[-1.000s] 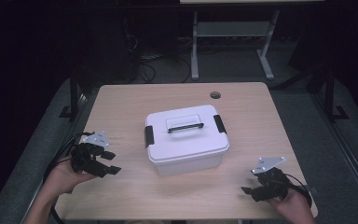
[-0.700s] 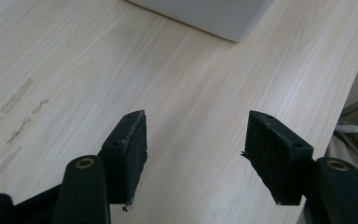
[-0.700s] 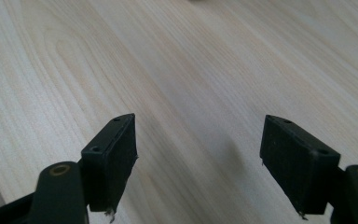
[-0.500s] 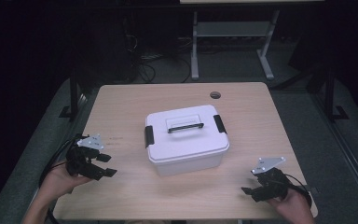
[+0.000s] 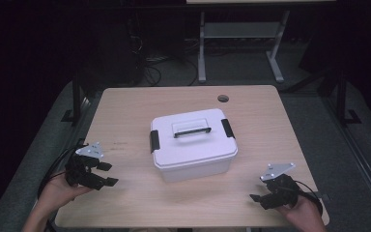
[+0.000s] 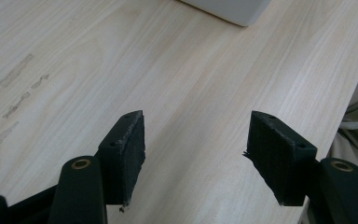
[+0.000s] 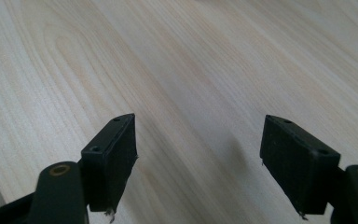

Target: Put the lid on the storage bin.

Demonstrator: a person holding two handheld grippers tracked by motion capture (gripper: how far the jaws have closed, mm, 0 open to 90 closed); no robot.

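The light wooden table (image 5: 125,111) carries a white lidded storage box (image 5: 193,145) at about its middle, closed, with a black clasp at each end and a handle lying flat on the lid. Well to the left of the box, near the table's front edge, the left gripper (image 5: 107,174) has just been opening its jaws, which stand wide with only bare wood between them. Well to the right of the box, also near the front edge, the right gripper (image 5: 256,197) is likewise spread wide and empty.
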